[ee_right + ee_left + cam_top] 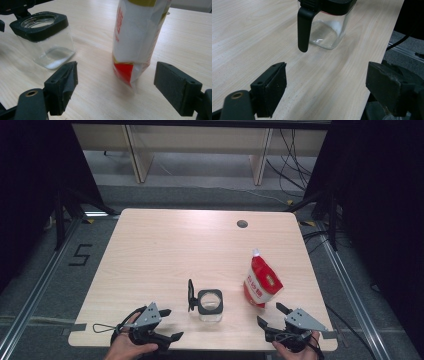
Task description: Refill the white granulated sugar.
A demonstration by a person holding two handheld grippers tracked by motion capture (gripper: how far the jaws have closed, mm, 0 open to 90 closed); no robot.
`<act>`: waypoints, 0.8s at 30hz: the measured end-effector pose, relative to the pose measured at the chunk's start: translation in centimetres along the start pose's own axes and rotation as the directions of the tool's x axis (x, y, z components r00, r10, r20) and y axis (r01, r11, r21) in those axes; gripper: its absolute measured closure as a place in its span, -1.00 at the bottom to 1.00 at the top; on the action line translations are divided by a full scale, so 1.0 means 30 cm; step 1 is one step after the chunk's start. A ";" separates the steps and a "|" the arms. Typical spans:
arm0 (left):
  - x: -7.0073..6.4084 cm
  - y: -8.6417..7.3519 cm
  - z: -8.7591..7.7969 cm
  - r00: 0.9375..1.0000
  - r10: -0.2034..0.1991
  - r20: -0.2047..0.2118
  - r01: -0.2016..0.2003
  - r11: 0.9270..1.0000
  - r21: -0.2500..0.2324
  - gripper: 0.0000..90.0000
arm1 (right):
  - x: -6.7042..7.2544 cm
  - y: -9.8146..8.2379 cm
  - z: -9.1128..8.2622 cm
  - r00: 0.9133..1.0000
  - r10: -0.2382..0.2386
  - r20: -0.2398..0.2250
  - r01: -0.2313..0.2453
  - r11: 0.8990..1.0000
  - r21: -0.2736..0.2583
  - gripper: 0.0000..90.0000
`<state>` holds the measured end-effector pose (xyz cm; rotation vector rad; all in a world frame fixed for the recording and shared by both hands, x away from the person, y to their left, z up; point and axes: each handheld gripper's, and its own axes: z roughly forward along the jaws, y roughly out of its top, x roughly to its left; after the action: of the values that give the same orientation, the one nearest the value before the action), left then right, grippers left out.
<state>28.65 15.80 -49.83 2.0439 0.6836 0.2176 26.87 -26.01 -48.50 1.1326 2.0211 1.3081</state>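
- The left hand-held gripper (pixel 169 325) hovers at the near edge of the light wooden worktop (pixel 165 245), released, its black jaws spread wide with nothing between them.
- The right hand-held gripper (pixel 272 315) sits near the front right corner, also released, jaws wide apart and empty.
- A square clear glass jar with a black collar (pixel 210 304) stands upright near the front middle of the worktop, between the two hand-held grippers and apart from both; its black flip lid (pixel 190 295) stands open on the jar's left side.
- In the left gripper view, the jar (pixel 327 30) lies ahead of the jaws, a little white residue in its bottom.
- A red and white refill pouch with a white spout (pixel 261 281) stands, leaning slightly, just right of the jar, not touching it.
- In the right gripper view, the pouch (pixel 137 37) rises just beyond the gap between the jaws, the jar (pixel 46 37) to its left.
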 end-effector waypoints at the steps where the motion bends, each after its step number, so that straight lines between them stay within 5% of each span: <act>1: 0.007 -0.002 -0.002 1.000 0.016 -0.006 -0.016 1.000 0.016 -0.63 | 0.001 0.005 0.004 1.000 -0.004 0.001 0.004 1.000 -0.011 -0.56; 14: 0.018 -0.003 0.010 0.999 0.045 -0.012 -0.044 0.999 0.027 -0.63 | -0.027 0.017 0.045 0.998 -0.030 0.055 0.032 0.999 -0.035 -0.55; 16: 0.015 -0.004 0.010 1.000 0.013 -0.016 -0.013 1.000 0.020 -0.63 | -0.020 0.019 0.045 0.998 0.013 0.064 -0.012 1.000 -0.016 -0.55; 20: 0.022 -0.005 0.006 1.000 0.017 -0.025 -0.017 1.000 0.024 -0.63 | -0.035 0.025 0.062 0.998 -0.034 0.054 0.036 0.998 -0.045 -0.54; 24: 0.025 -0.004 0.003 0.999 0.026 -0.030 -0.025 0.999 0.036 -0.63 | -0.031 0.025 0.074 0.999 -0.002 0.054 0.004 0.999 -0.036 -0.53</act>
<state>29.28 16.19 -50.07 2.0879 0.6849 0.2534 29.34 -25.51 -48.81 1.1358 1.9520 1.2944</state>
